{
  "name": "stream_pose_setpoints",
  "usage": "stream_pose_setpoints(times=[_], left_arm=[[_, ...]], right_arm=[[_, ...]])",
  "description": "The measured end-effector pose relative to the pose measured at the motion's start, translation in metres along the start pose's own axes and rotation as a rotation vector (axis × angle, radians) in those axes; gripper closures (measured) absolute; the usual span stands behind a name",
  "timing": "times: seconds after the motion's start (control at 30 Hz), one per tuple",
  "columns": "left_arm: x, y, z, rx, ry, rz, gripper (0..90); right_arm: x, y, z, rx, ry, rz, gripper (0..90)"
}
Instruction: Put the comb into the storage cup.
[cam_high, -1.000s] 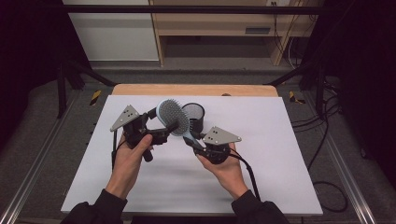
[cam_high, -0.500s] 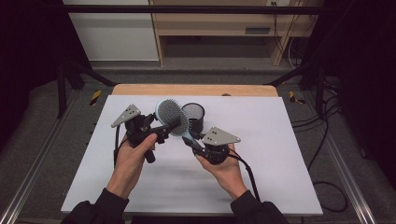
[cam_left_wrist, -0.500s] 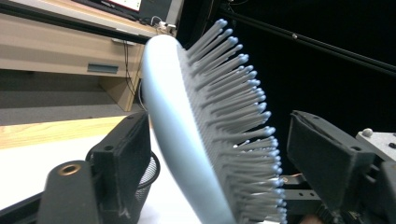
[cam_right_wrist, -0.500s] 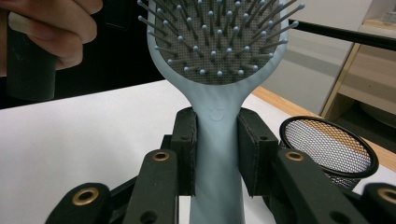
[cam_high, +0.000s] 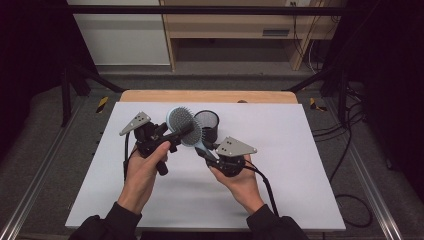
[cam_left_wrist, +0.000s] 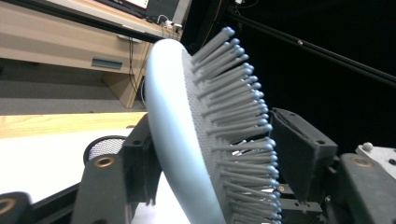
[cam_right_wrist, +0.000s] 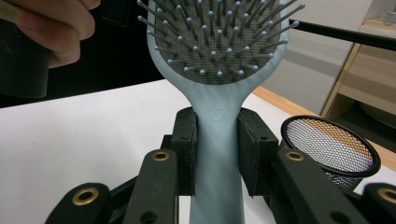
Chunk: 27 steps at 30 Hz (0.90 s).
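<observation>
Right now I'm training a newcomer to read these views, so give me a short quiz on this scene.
1. True or false: the right claw grips the hairbrush by its bristled head.
2. The black mesh cup is: A) lying on its side, B) standing upright, C) held in a claw.
3. What colour is the hairbrush's body?
Key: 1 false, it clamps the handle; 2 B; 3 light blue.
</observation>
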<state>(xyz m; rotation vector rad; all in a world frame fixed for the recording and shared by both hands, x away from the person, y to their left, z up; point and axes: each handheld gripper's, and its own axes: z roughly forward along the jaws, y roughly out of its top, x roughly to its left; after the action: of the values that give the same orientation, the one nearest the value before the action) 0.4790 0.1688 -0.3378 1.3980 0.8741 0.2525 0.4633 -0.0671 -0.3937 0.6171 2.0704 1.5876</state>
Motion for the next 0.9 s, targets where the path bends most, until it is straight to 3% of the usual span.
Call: stream_pose_setpoints(times=[0.2, 0.47, 0.9], left_arm=[[0.0012, -0.0012, 0.0, -0.009, 0.008, -0.041, 41.5], [0.0004, -0.0026, 0.0003, -0.01, 0.005, -0.054, 45.2], [-0.0044, -0.002, -0.0002, 0.012, -0.003, -0.026, 50.6]], right_arm=[[0.0007, -0.001, 0.0016, 0.004, -0.006, -0.004, 70.2], [0.0016, -0.0027, 0.0039, 0.02, -0.01, -0.007, 70.2], [0.0029, -0.0047, 0.0059, 0.039, -0.014, -0.008, 70.2]])
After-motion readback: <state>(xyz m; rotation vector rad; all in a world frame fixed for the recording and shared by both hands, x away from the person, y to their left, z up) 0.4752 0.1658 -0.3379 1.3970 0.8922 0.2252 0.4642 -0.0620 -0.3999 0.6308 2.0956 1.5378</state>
